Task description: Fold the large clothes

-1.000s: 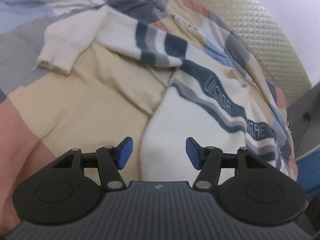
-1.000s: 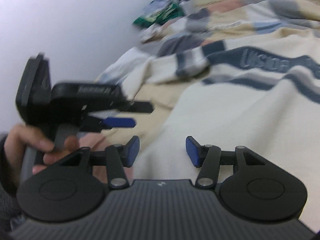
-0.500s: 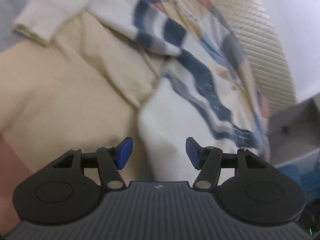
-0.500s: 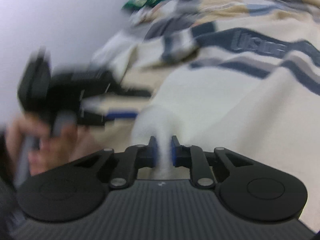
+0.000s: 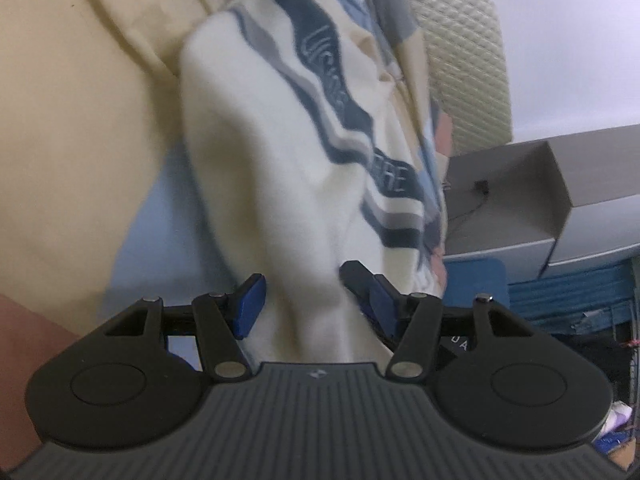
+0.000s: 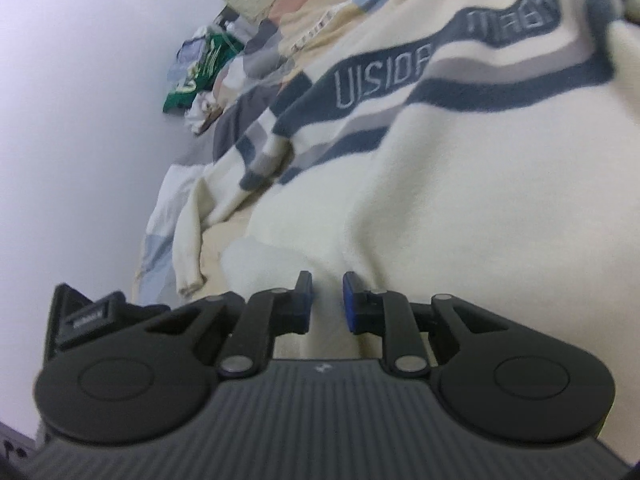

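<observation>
Here the cream sweater (image 6: 460, 200) lies spread on the bed's patchwork cover (image 5: 60, 120). The right gripper (image 6: 326, 300) pinches a fold of its hem, jaws easing open. The left gripper (image 5: 316, 298) stands half open with sweater fabric between its pads, not pressed.

"UISIOR" in pale letters on the navy band of the cream sweater (image 6: 460, 184)

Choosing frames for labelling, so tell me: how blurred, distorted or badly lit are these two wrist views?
Left wrist view: the sweater is motion-smeared and its lettering smudged, while the left gripper is crisp; the fisheye bows the quilted headboard. Right wrist view: milder blur, the sweater's lettering readable; flat soft light, a bluish wall, no glare in either.
</observation>
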